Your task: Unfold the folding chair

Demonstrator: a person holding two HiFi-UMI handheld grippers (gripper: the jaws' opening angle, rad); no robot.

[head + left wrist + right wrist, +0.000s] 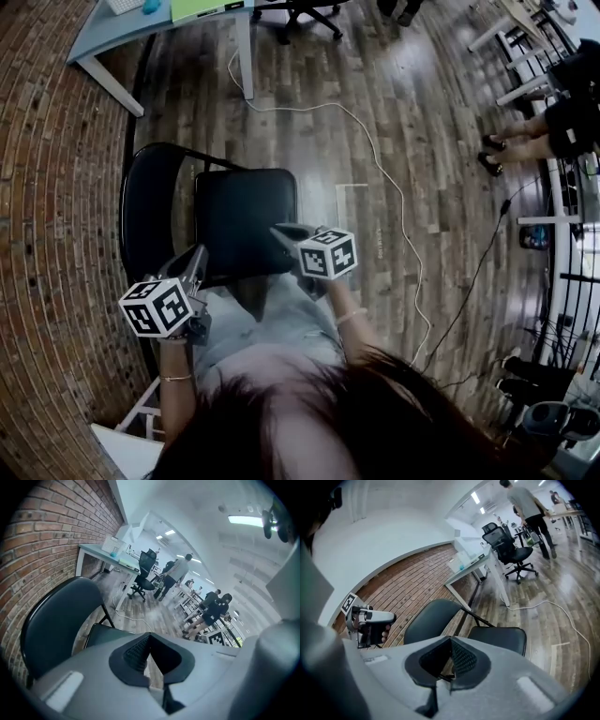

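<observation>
On the wooden floor [412, 141], just beside the brick wall [56, 234], the folding chair [246, 220] stood opened out with its seat down. The left gripper [198, 253] and right gripper [278, 231] hung at the seat's near edge. Each had its jaws pressed together on nothing.

Brick wall [47, 234], wood plank floor [394, 141], grey desk [112, 33], black office chair [506, 545], ceiling lights [246, 521]
</observation>
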